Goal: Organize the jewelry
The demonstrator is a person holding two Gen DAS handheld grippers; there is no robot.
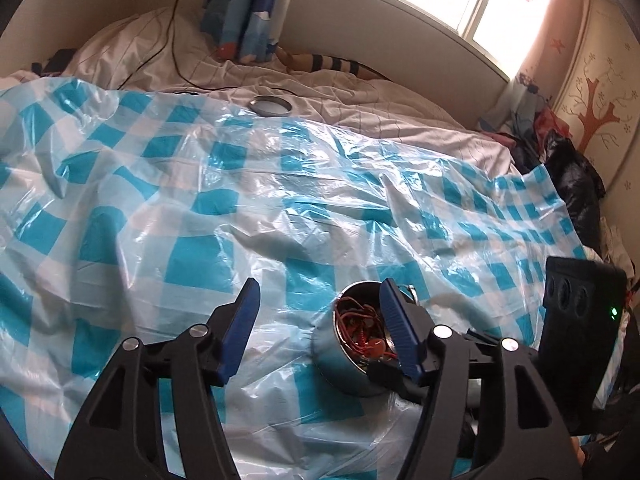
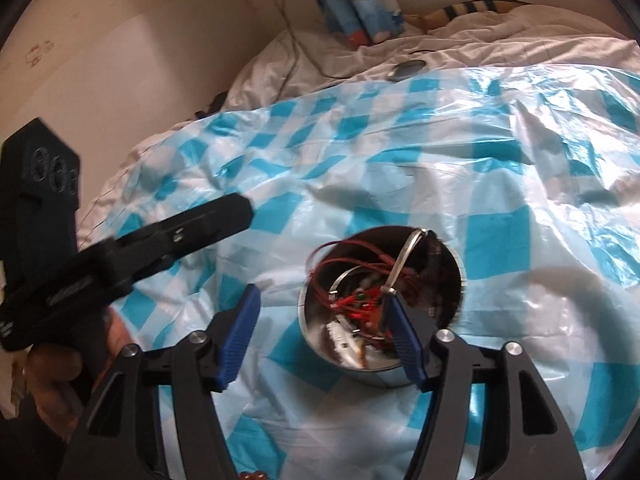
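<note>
A round metal tin stands on a blue-and-white checked plastic sheet spread over a bed. It holds tangled red cords and other small jewelry. My left gripper is open just above it, its right pad in front of the tin's right side and nothing between its pads. In the right wrist view the same tin shows red cords and a silver bangle leaning upright inside. My right gripper is open, its right fingertip over the tin's inside, by the bangle's foot. The left gripper's black body reaches in from the left.
The tin's round lid lies on the white bedsheet beyond the plastic sheet, also seen as the lid. A black cable trails over the sheet. Rolled blue fabric leans on the headboard. Clothes pile up at the right. A hand holds the left gripper.
</note>
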